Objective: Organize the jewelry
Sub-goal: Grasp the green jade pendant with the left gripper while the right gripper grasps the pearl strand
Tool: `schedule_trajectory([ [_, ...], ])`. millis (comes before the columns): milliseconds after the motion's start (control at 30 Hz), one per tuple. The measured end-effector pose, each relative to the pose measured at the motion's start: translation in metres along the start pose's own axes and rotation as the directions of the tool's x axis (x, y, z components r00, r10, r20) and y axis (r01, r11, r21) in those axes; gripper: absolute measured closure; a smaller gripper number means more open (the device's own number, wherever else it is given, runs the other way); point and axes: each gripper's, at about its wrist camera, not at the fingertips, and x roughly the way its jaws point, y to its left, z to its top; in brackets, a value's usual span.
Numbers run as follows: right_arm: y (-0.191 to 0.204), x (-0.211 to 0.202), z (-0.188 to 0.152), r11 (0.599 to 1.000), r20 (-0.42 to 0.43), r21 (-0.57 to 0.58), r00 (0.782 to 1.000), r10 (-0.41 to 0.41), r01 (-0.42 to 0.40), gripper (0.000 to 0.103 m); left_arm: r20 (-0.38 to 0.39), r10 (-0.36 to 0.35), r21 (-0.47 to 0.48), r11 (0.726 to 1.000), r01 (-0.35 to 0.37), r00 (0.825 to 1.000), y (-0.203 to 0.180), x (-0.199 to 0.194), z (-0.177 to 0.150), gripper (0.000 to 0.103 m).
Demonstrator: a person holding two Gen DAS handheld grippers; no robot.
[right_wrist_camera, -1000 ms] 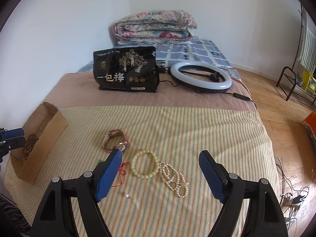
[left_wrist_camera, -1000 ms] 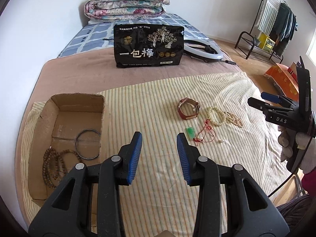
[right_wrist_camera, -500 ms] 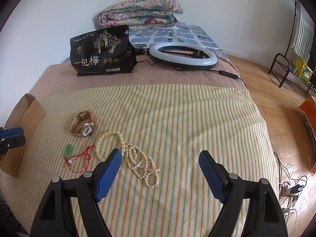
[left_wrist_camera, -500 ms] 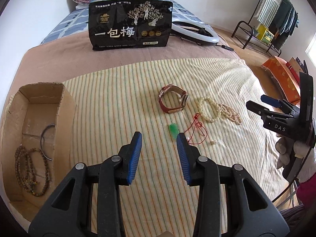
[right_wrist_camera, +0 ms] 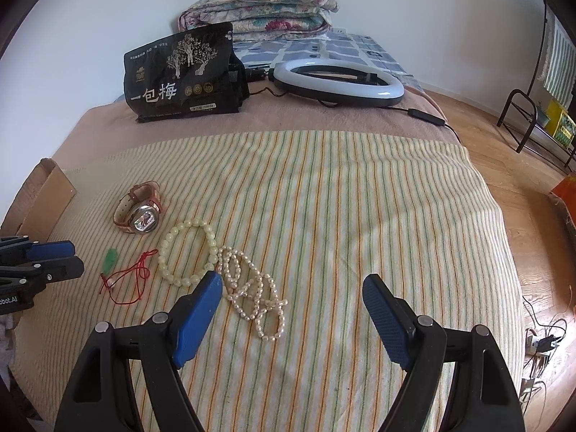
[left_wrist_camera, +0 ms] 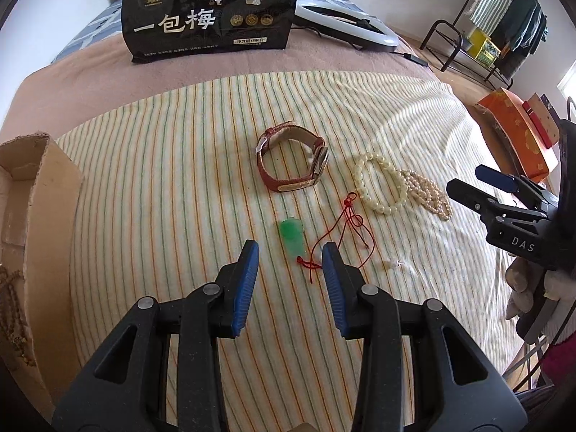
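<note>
Striped bed cover [left_wrist_camera: 180,180]: left hand-held gripper [left_wrist_camera: 290,262] released, empty, jaws flanking green pendant [left_wrist_camera: 292,234]; right hand-held gripper [right_wrist_camera: 291,297] released, empty.

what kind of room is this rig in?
Most likely a bedroom in a home. The jewelry lies on a striped cloth spread over a bed, a folded floral quilt sits at its far end, and a clothes rack with hanging garments stands on the wood floor.

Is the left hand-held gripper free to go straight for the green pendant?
Probably yes. The left hand-held gripper is open and empty, and the green pendant lies just ahead of its fingertips on the striped cloth, nothing between them. Only its red cord trails nearby.
</note>
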Motion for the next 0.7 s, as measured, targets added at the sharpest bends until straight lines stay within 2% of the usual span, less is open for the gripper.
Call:
schedule_trajectory([
  [400,-0.005,0.013,-0.003,1.0,-0.013,0.012,1.0,0.021,-0.021,0.021,-0.023,0.003,-0.026,1.0,-0.004,1.0,-0.001,0.026,0.007,0.067],
  [467,-0.004,0.015,-0.004,1.0,-0.016,0.013,1.0,0.027,-0.027,0.021,-0.029,0.017,-0.024,1.0,-0.017,0.999,-0.001,0.029,0.006,0.074],
  [700,0.0,0.022,-0.004,0.998,-0.026,0.008,0.998,0.06,-0.059,0.021,-0.032,0.038,-0.021,0.999,-0.038,0.999,0.0,0.035,0.006,0.08],
])
